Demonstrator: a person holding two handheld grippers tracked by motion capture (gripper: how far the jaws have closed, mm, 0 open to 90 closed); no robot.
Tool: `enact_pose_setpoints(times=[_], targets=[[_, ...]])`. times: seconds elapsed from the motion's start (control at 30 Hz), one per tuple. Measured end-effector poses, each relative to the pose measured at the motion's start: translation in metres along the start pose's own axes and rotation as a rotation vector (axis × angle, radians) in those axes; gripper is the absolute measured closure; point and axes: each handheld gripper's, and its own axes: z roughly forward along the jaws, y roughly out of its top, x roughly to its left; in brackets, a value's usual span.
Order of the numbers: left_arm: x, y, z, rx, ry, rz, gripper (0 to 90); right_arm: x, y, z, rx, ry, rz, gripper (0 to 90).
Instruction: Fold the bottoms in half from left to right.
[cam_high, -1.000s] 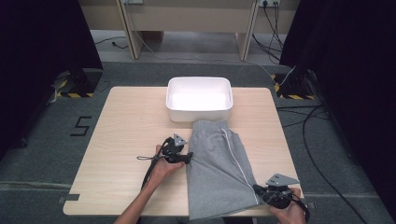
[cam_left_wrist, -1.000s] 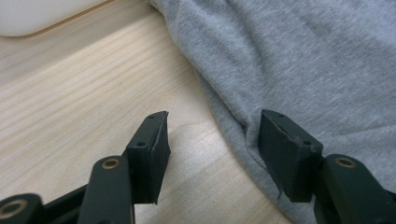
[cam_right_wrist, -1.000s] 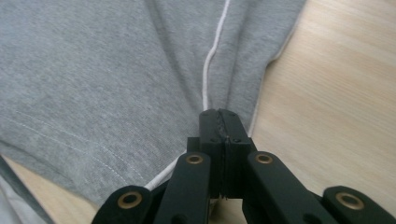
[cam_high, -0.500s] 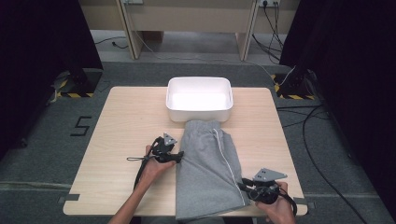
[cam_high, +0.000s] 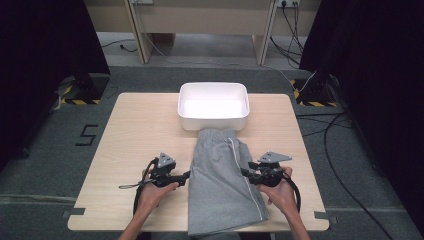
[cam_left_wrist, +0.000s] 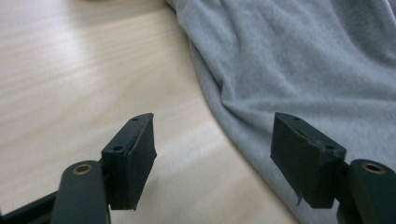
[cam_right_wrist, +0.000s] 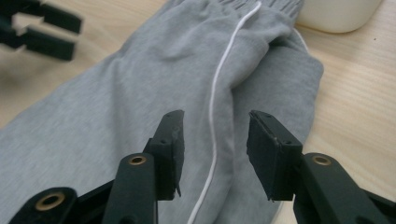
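A pair of grey shorts (cam_high: 222, 187) lies flat on the wooden table (cam_high: 130, 135), its hem hanging a little over the near edge and its waistband at the far end. A thin white stripe (cam_high: 245, 175) runs down the right side of the shorts from waistband to hem. The left gripper (cam_high: 186, 176) is held in the left hand (cam_high: 152, 192) just beside the left edge of the shorts, about midway along their length. Its jaws have just been opening and stand wide apart; in the left gripper view (cam_left_wrist: 212, 154) there is bare table between them and the cloth edge (cam_left_wrist: 243, 140) passes just inside the right-hand jaw, pressed by neither pad. The right gripper (cam_high: 246, 173) is held in the right hand (cam_high: 280, 192) at the right side of the shorts, pointing in over the cloth. Its jaws have also just been opening; in the right gripper view (cam_right_wrist: 215, 154) they stand apart above the cloth with the stripe (cam_right_wrist: 212, 121) between them, and they pinch nothing. Beyond the grippers the waistband (cam_high: 217, 132) touches the near wall of a white tub (cam_high: 182, 107), which stands at the far middle of the table.
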Motion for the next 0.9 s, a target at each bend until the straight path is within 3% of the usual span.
enact_pose_setpoints(times=[0.13, 0.27, 0.4, 0.47, 0.53, 0.6, 0.67, 0.7, 0.8, 0.9], targets=[[0.001, -0.008, -0.001, 0.018, 0.007, 0.002, 28.4, -0.004, 0.009, 0.012, 0.002, -0.024, -0.003, 54.7], [-0.001, -0.011, 0.0, 0.03, -0.004, -0.003, 27.2, -0.006, 0.019, 0.024, 0.007, -0.017, -0.011, 57.9], [-0.009, -0.011, 0.0, 0.028, -0.015, 0.008, 26.2, -0.007, 0.024, 0.037, 0.029, 0.017, -0.007, 72.9], [-0.014, -0.012, 0.002, 0.035, -0.02, 0.024, 26.1, -0.008, 0.026, 0.04, 0.044, 0.002, -0.034, 81.4], [-0.017, -0.014, 0.005, 0.044, -0.019, 0.056, 25.6, -0.01, 0.031, 0.035, 0.035, -0.013, -0.056, 83.4], [-0.02, -0.013, 0.007, 0.051, 0.008, 0.083, 25.5, -0.011, 0.039, 0.023, 0.011, -0.027, -0.08, 83.7], [-0.026, -0.014, 0.009, 0.058, 0.038, 0.132, 25.4, -0.014, 0.046, 0.011, -0.011, -0.043, -0.075, 83.7], [-0.028, -0.014, 0.009, 0.056, 0.04, 0.138, 25.6, -0.017, 0.047, 0.008, -0.015, -0.057, -0.067, 83.7], [-0.03, -0.015, 0.01, 0.048, 0.039, 0.135, 26.1, -0.036, 0.037, 0.016, 0.082, -0.127, -0.048, 83.4], [-0.03, -0.016, 0.01, 0.042, 0.036, 0.135, 25.4, -0.051, 0.014, 0.035, 0.159, -0.12, 0.013, 82.4]])
